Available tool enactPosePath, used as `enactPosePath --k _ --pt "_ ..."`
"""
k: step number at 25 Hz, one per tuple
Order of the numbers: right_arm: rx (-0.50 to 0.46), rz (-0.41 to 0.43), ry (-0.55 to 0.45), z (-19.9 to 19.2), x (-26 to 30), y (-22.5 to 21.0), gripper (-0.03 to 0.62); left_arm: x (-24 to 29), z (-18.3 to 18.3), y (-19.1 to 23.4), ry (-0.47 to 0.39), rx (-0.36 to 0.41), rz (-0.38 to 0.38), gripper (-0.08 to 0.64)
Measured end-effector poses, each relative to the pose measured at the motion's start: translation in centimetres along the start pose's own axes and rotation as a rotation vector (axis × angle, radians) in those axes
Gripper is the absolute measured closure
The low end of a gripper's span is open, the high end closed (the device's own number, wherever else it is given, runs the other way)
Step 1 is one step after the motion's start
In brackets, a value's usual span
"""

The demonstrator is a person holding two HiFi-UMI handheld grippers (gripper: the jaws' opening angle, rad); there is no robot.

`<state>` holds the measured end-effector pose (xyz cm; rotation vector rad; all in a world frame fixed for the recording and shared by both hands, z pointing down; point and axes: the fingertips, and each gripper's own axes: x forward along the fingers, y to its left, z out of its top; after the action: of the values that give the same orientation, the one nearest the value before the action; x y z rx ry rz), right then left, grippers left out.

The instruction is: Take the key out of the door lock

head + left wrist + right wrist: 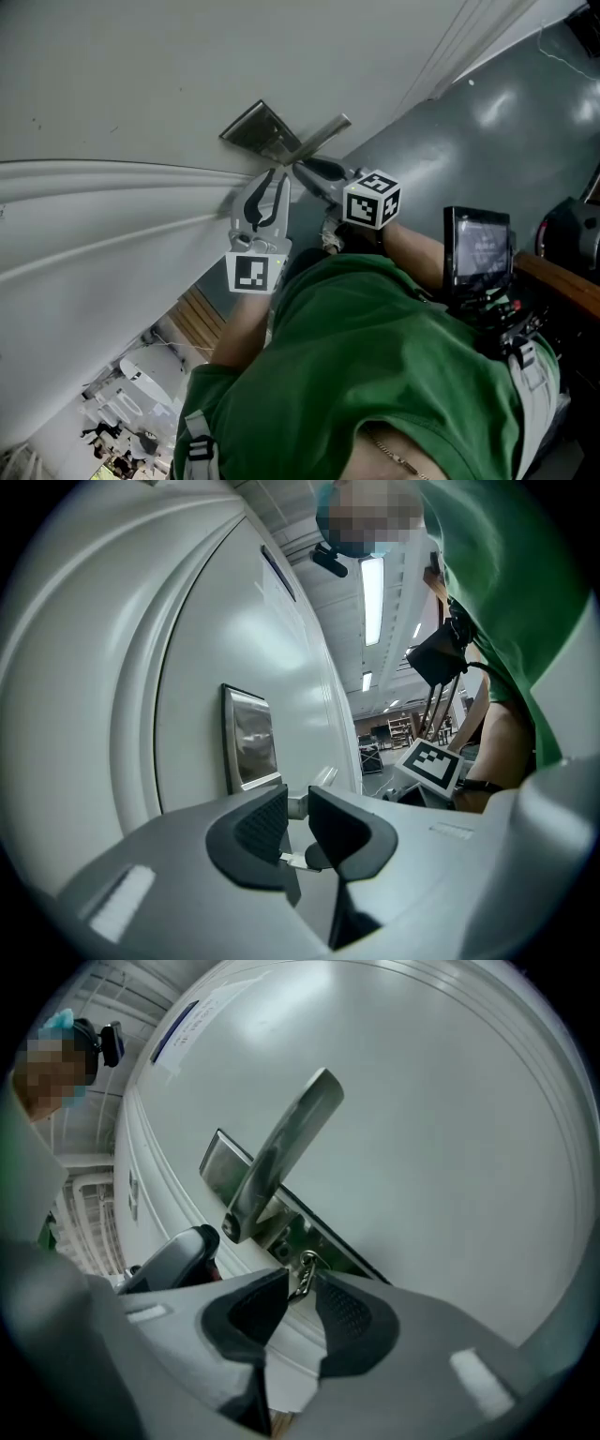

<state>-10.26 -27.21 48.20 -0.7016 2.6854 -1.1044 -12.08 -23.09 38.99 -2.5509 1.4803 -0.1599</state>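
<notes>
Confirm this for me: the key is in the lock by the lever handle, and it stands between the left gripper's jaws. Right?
Not quite. The key stands between the jaws of the right gripper, not the left. The right gripper view shows it there, in the lock by the lever handle. In the left gripper view, the left gripper has its jaws apart with no key between them.

The white door (450, 1101) bears a lock plate (330, 1241), lever handle (281, 1147), key (302, 1277).

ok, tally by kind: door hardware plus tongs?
door handle: 1
lock plate: 1
key: 1
tongs: 2 (left tongs, right tongs)
Total: 5
</notes>
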Motion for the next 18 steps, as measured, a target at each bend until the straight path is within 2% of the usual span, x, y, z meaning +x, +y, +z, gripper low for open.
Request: enactPosePath --k 11,18 --pt "0.178 0.085 -0.004 -0.3 1.4 2.2 0.511 -2.4 1.2 -0.2 0.024 0.014 0.048 0.505" --pt "0.238 0.106 0.01 -0.2 2.1 3.1 0.531 -2.9 2.0 0.2 0.031 0.032 0.065 0.505"
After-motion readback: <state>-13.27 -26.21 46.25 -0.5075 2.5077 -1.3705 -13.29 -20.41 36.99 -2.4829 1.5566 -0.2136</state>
